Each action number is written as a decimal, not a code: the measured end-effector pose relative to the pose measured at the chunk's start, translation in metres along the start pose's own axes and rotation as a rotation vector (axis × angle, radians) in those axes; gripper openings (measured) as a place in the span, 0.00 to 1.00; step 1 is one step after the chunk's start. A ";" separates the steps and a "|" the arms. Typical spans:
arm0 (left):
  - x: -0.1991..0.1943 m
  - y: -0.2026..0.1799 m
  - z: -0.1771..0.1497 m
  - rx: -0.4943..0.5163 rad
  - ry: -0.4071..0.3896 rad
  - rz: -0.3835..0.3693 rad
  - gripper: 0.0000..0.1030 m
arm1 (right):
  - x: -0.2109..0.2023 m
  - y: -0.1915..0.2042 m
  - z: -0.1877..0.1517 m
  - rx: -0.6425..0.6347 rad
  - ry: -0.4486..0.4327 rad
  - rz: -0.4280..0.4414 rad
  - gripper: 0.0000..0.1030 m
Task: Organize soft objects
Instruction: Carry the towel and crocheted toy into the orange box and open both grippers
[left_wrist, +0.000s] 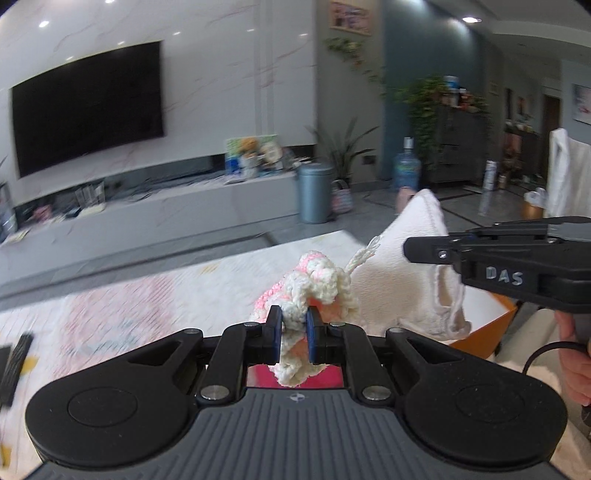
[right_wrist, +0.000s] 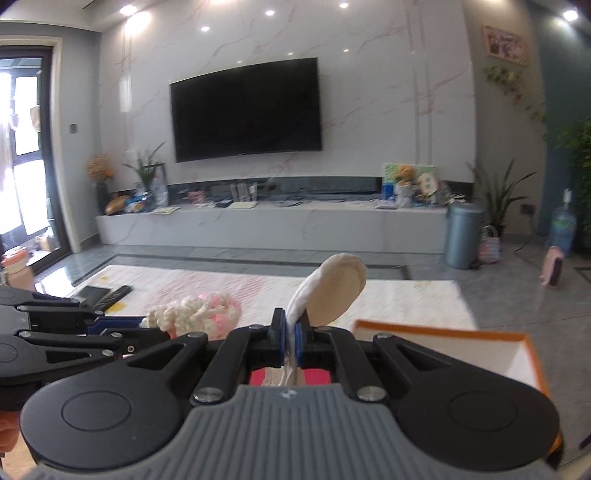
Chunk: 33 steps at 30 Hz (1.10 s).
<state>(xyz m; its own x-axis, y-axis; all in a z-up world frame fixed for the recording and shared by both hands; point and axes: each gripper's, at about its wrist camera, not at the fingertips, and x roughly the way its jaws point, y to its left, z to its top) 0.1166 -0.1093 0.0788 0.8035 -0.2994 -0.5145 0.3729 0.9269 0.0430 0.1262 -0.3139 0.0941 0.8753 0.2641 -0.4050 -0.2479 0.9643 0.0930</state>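
My left gripper (left_wrist: 294, 319) is shut on a pink and white crocheted piece (left_wrist: 317, 280), held up in the air. The piece also shows in the right wrist view (right_wrist: 199, 314), with the left gripper (right_wrist: 142, 325) at the left edge. My right gripper (right_wrist: 290, 323) is shut on a cream-white cloth (right_wrist: 334, 290) that stands up from the fingers. In the left wrist view the right gripper (left_wrist: 410, 249) enters from the right and the cloth (left_wrist: 402, 273) hangs from it beside the crocheted piece. An orange-rimmed white box (right_wrist: 461, 349) lies below, to the right.
A pale patterned rug (right_wrist: 221, 286) covers the floor ahead, with a dark remote and tablet (right_wrist: 107, 293) on it. Beyond stand a long white TV bench (right_wrist: 258, 225), a wall TV (right_wrist: 245, 110), a grey bin (right_wrist: 463, 236) and plants at the right.
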 end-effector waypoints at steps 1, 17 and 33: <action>0.006 -0.007 0.005 0.015 -0.003 -0.015 0.14 | 0.001 -0.005 0.003 -0.006 -0.002 -0.021 0.02; 0.133 -0.099 0.018 0.273 0.143 -0.168 0.14 | 0.063 -0.113 -0.026 0.107 0.205 -0.204 0.02; 0.188 -0.116 -0.023 0.349 0.340 -0.186 0.15 | 0.121 -0.132 -0.070 0.122 0.402 -0.226 0.02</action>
<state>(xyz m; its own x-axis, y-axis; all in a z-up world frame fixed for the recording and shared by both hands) 0.2138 -0.2681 -0.0423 0.5347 -0.3074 -0.7872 0.6738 0.7172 0.1776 0.2361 -0.4108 -0.0313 0.6656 0.0421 -0.7451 0.0019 0.9983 0.0581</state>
